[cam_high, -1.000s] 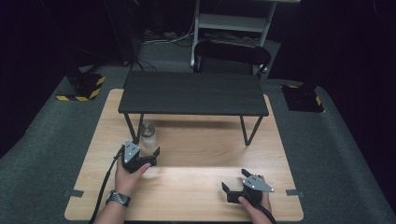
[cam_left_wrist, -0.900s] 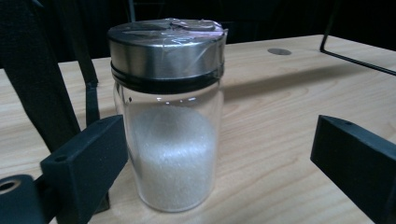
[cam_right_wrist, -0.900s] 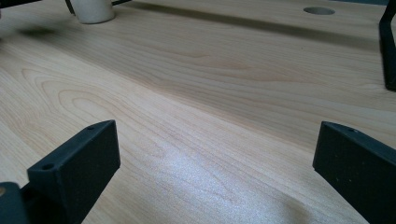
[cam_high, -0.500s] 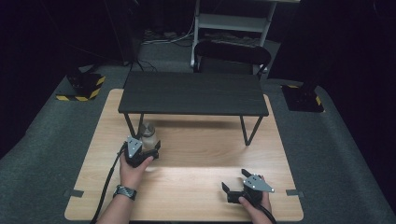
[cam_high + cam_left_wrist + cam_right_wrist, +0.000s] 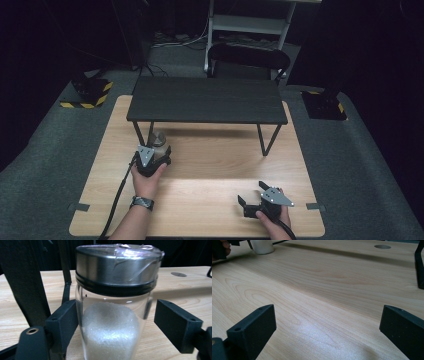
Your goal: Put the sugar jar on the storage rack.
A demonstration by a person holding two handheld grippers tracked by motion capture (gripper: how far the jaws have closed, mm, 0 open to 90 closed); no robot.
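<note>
The jar (image 5: 116, 305), clear glass with a steel lid taped over and white grains filling its lower part, stands upright on the table (image 5: 210, 170) just in front of the black shelf (image 5: 206, 100), near the shelf's front left leg (image 5: 138, 133). The left gripper (image 5: 152, 154) is at it from the near side, and its jaws have just been closing with the jar between them. In the left gripper view one pad (image 5: 65, 325) seems to touch the glass while the other (image 5: 176, 325) stands a little clear, so the grip is not yet made.

The step in hand looks like the grasp: the jaws are around the jar below the lid, about to clamp. The next move probably calls for closing the last bit squarely on the glass, low enough to stay off the lid, then lifting straight up without tipping the jar against the shelf edge above it.

The right gripper (image 5: 252, 200) rests low over the near right part of the table, well apart from the jar, jaws wide and holding nothing; bare wood lies between its pads (image 5: 253, 327)
</note>
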